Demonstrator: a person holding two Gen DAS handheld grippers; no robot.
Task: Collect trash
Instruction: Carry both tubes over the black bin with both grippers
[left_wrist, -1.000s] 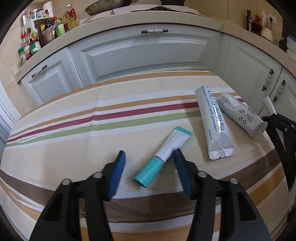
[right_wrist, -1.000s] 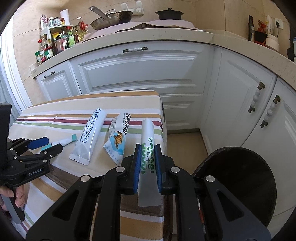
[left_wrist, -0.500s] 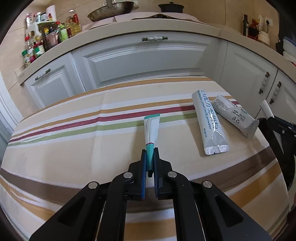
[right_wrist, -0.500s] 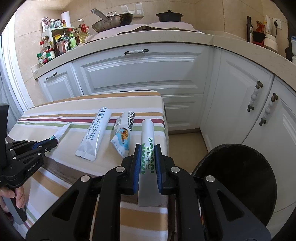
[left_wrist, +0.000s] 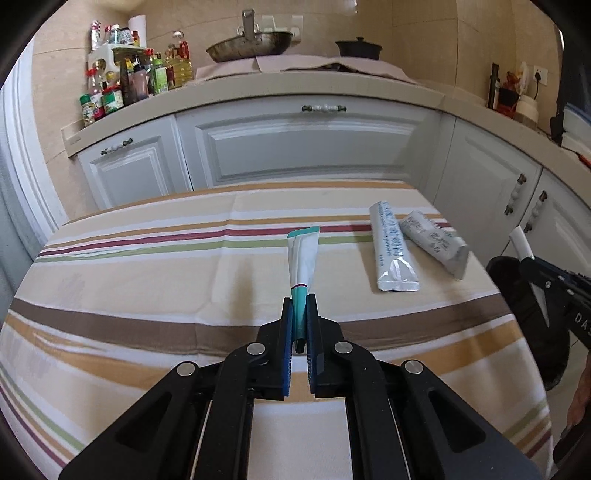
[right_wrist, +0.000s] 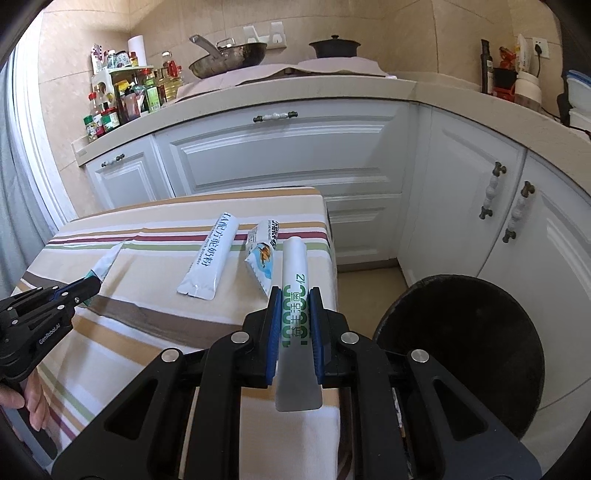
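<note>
My left gripper (left_wrist: 300, 306) is shut on the teal cap end of a small white and teal tube (left_wrist: 303, 258), which sticks out ahead of the jaws, lifted off the striped tablecloth (left_wrist: 147, 266). The same tube (right_wrist: 105, 263) and left gripper (right_wrist: 86, 290) show at the left of the right wrist view. My right gripper (right_wrist: 294, 295) is shut on a white sachet with green print (right_wrist: 294, 280), held above the table's right end. A long white milk powder sachet (left_wrist: 391, 247) (right_wrist: 210, 254) and a shorter white and blue packet (left_wrist: 434, 242) (right_wrist: 263, 251) lie on the cloth.
A dark round bin (right_wrist: 461, 350) stands on the floor just right of the table, also at the right edge (left_wrist: 524, 317) of the left wrist view. White kitchen cabinets (right_wrist: 288, 155) and a counter with bottles, a pan and a pot run behind. A person's hand (right_wrist: 26, 398) holds the left gripper.
My left gripper closed on the tube's cap end and lifted it off the cloth, so the tube now points away from me. The right gripper with its sachet shifted a little toward the bin.
</note>
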